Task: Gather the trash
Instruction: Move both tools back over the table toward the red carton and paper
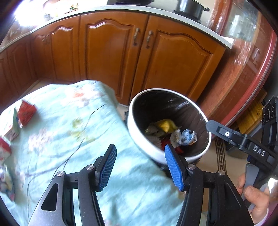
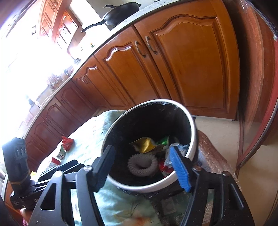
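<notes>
A white-rimmed trash bin [image 1: 139, 139] with a black liner stands beside a table with a pale green floral cloth [image 1: 69, 121]. It holds a yellow wrapper [image 1: 166, 126], crumpled paper [image 1: 186, 137] and a white ribbed ring [image 2: 143, 165]. My left gripper [image 1: 139, 166] is open and empty over the cloth's edge, next to the bin. My right gripper [image 2: 142, 166] is open and empty above the bin's [image 2: 191, 125] near rim. Red snack packets [image 1: 26, 113] lie on the cloth at far left; they also show in the right wrist view [image 2: 66, 141].
Wooden kitchen cabinets [image 1: 121, 52] stand behind the table and bin. A black pot [image 1: 189, 7] and a pan [image 2: 121, 15] sit on the counter. More packets [image 1: 5, 182] lie at the cloth's left edge. A wooden door frame [image 1: 252, 78] is at right.
</notes>
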